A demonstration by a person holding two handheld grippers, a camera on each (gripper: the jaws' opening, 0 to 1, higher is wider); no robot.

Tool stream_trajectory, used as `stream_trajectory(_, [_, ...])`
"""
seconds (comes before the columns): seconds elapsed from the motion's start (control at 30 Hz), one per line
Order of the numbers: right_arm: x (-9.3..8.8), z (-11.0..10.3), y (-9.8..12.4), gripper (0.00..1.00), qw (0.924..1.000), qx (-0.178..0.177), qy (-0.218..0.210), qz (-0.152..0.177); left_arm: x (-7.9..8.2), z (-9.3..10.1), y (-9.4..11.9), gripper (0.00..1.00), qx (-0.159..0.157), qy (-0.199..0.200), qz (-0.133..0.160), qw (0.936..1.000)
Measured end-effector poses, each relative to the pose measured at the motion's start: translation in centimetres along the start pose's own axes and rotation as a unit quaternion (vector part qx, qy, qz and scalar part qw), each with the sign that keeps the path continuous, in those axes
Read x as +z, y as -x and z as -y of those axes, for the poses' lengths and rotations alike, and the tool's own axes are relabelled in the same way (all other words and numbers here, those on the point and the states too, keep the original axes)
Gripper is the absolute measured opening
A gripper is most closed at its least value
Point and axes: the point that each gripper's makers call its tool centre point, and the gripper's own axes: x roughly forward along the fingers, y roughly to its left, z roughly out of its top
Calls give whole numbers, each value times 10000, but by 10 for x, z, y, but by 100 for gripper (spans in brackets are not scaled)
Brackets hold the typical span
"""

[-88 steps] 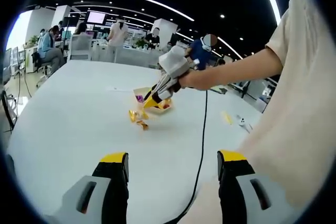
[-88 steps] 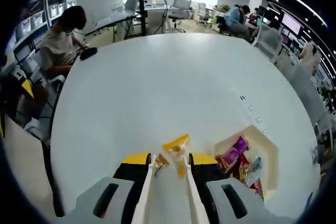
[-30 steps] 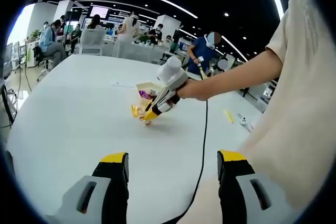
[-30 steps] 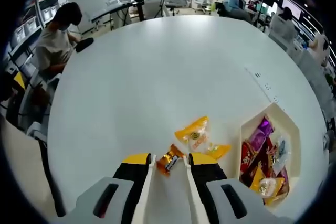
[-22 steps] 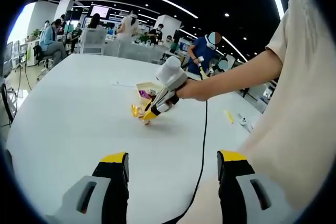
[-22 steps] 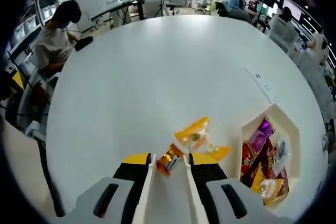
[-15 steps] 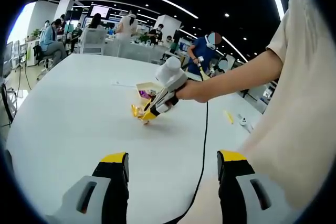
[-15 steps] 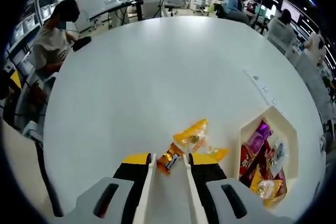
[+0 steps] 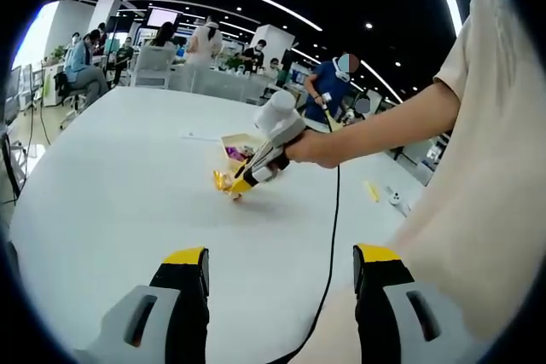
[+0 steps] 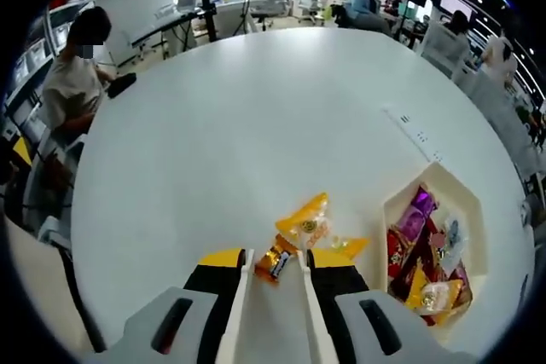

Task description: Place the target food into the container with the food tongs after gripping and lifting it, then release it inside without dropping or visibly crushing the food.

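Note:
A small orange-wrapped snack (image 10: 275,263) lies between the tips of the pale food tongs (image 10: 242,309), which my right gripper (image 10: 275,258) is shut on. Whether the snack is off the white table (image 10: 230,125) I cannot tell. Beside it lie a yellow packet (image 10: 304,221) and a second one (image 10: 350,247). The cream hexagonal container (image 10: 386,215) with several wrapped snacks sits to the right. In the left gripper view, the right gripper (image 9: 241,185) points down at the snacks (image 9: 220,180) in front of the container (image 9: 235,140). My left gripper (image 9: 281,257) is open, with nothing between its fingers.
A black cable (image 9: 328,236) trails across the table from the person's arm (image 9: 384,121). Small items (image 9: 368,191) lie at the table's right side. A white power strip (image 10: 414,135) lies beyond the container. People sit at desks around the table.
Since 2.9 s ago the right gripper has gone from the yellow packet to the small orange snack. In the last second only its view has shifted slightly; the left gripper has stayed still.

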Motion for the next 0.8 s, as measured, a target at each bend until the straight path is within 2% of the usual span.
stream_trajectory(0.27, [-2, 0, -6, 28, 9998, -56, -161, -59, -1, -1, 1, 69, 35, 21, -15, 10000])
stream_trajectory(0.5, [-6, -2, -8, 28, 9997, -111, 180, -158, 0, 0, 0, 68, 11, 14, -17, 10000])
stream_trajectory(0.8, [-4, -6, -7, 25, 9995, -10, 311, -96, 1, 0, 0, 68, 9, 17, -17, 10000])
